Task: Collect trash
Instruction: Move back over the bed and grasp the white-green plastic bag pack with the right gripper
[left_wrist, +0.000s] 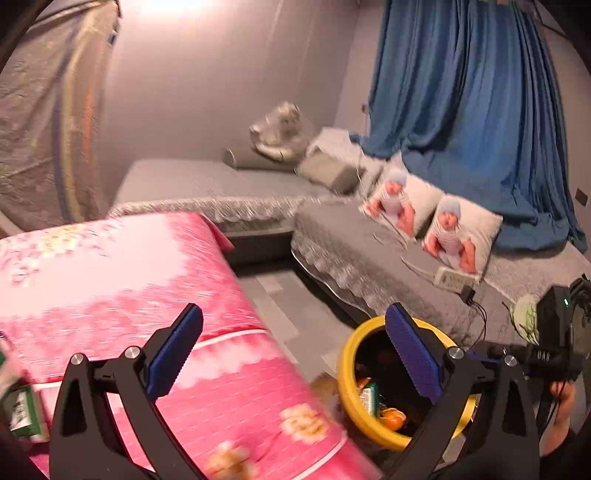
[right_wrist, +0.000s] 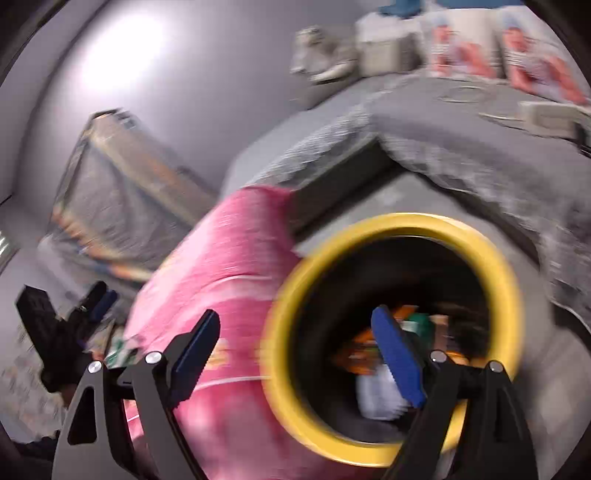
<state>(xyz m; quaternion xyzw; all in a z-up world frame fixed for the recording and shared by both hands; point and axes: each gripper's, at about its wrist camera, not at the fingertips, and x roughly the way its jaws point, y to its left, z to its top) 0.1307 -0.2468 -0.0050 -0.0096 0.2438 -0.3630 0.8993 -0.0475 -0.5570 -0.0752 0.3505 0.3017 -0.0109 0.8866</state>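
Yellow is what I steer by: the yellow-rimmed bin (right_wrist: 400, 221) sits on the grey floor, squeezed between the pink floral blanket (left_wrist: 122, 280) and the grey-covered sofa (left_wrist: 369, 254). My right gripper (right_wrist: 299, 354) hangs over the bin's mouth, jaws spread wide with nothing between them; one blue pad is above the dark inside, the other above the pink cloth. Down in the bin I see trash (right_wrist: 373, 395): something white, orange bits and a green packet, all blurred in the right wrist view.

My left gripper (left_wrist: 293, 350) is likewise spread and empty, over the blanket's edge with the bin just beside its right finger. From there an orange piece (left_wrist: 392, 419) and a green wrapper (left_wrist: 369, 397) lie inside. A green-and-white box (left_wrist: 22, 413) rests on the blanket at far left. Two baby-print cushions (left_wrist: 428, 221) lean on the sofa below a blue curtain (left_wrist: 476, 110).
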